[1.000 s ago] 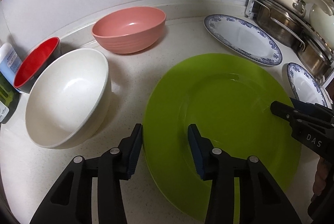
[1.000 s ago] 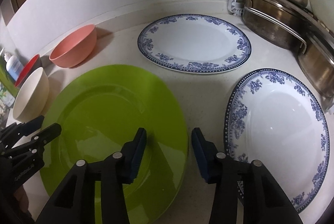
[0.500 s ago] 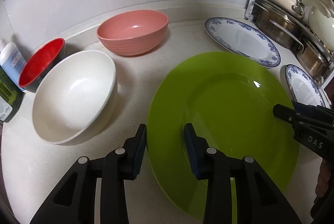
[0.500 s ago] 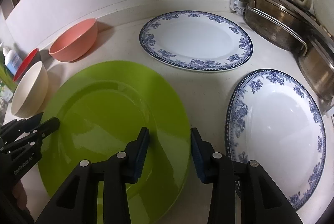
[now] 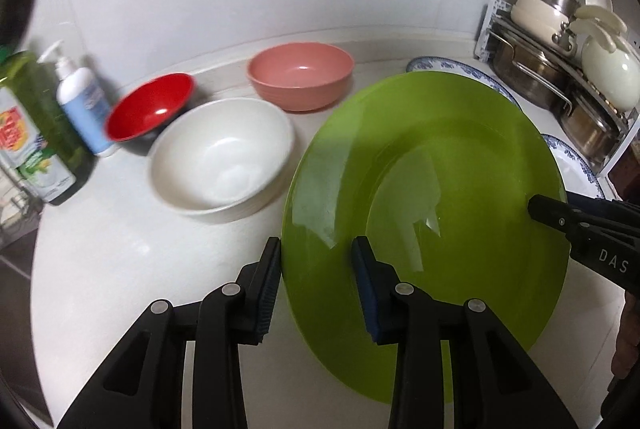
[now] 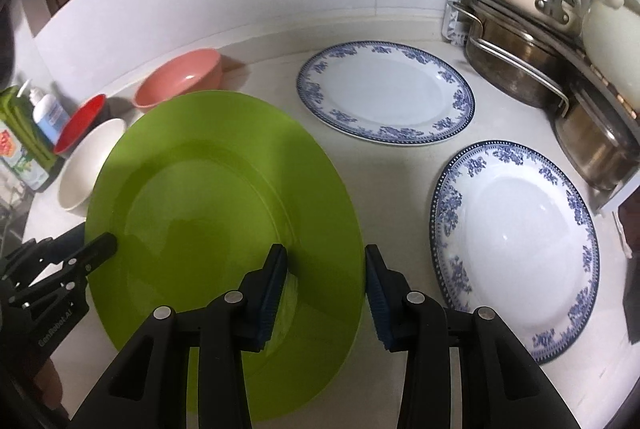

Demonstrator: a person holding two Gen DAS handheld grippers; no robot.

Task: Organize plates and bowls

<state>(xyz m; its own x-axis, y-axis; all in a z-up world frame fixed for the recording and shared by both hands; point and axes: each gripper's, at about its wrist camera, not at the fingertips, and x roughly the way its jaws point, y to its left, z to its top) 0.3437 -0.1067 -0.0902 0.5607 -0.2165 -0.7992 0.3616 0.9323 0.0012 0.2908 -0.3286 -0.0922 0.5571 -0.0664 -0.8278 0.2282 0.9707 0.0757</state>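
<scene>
A large green plate [image 5: 424, 197] is held off the counter between both grippers; it also shows in the right wrist view [image 6: 216, 213]. My left gripper [image 5: 316, 269] is shut on its left rim. My right gripper [image 6: 326, 279] is shut on its right rim and shows in the left wrist view [image 5: 560, 217]. A white bowl [image 5: 220, 153], a red bowl [image 5: 150, 107] and a pink bowl [image 5: 300, 73] sit at the left. Two blue-patterned white plates lie on the counter, one at the back [image 6: 384, 93] and one at the right [image 6: 516, 217].
A green bottle [image 5: 28, 125] and a white pump bottle [image 5: 82, 101] stand at the far left. A rack of steel pots and lids [image 6: 560, 41] fills the back right corner. The white wall runs along the back of the counter [image 6: 404, 165].
The green plate has risen off the counter with both grippers on its rim. Both views have pulled back and up, and the bottles at the left have come into sight.
</scene>
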